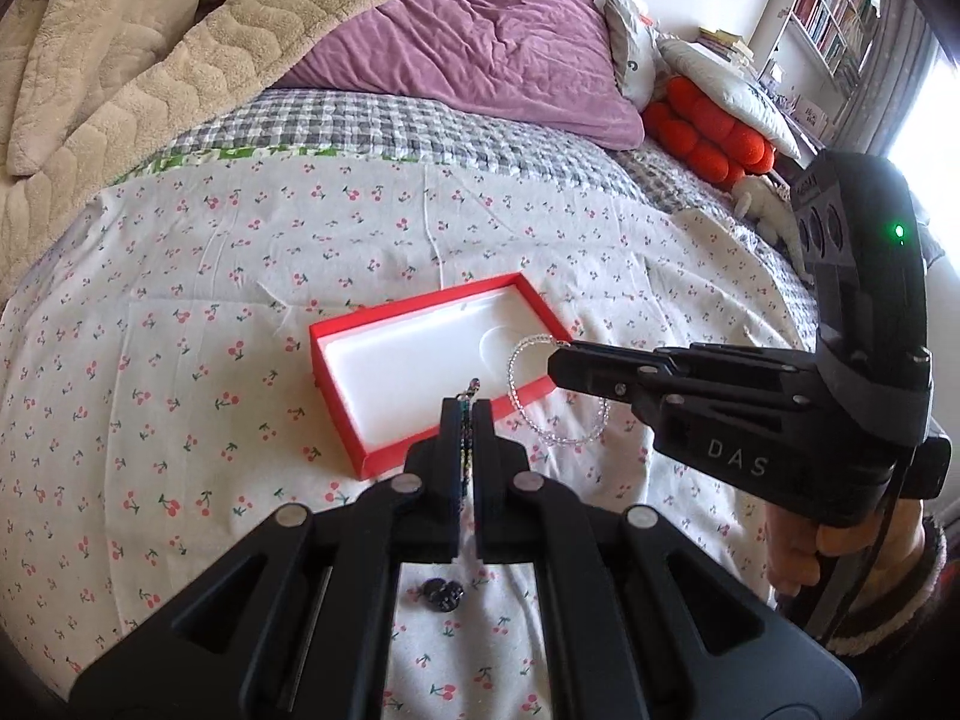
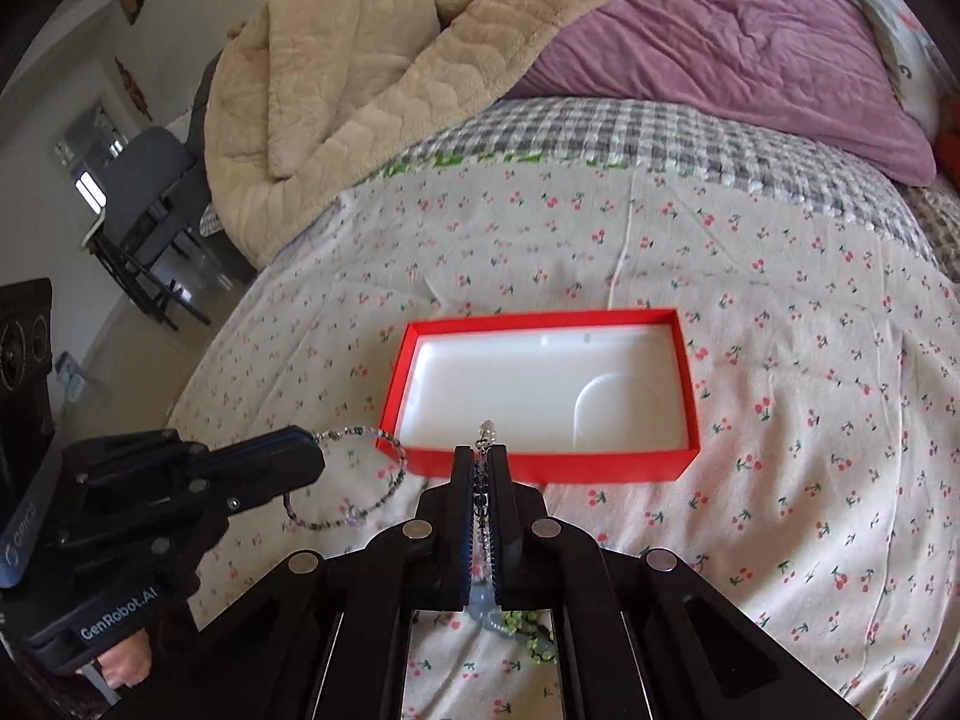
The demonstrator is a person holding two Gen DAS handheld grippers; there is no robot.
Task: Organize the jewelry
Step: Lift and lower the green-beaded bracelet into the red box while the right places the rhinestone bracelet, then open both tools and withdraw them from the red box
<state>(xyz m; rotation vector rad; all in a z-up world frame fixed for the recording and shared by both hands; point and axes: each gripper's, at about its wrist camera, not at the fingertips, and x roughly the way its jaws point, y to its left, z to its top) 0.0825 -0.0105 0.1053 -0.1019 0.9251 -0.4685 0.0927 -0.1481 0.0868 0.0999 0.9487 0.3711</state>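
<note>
An open red box with a white lining lies on the cherry-print sheet and holds nothing. Just short of its near edge, my left gripper is shut on a dark multicolour bead bracelet. In the right wrist view that bracelet hangs as a loop from the left gripper, left of the box. Beside the box's right corner, my right gripper is shut on a clear bead bracelet that dangles in a loop. Its strand runs between the right gripper's fingers.
A small dark piece of jewelry lies on the sheet under the left gripper. Pale blue and green bead pieces lie under the right one. A beige blanket, a purple pillow and orange cushions sit at the bed's far end.
</note>
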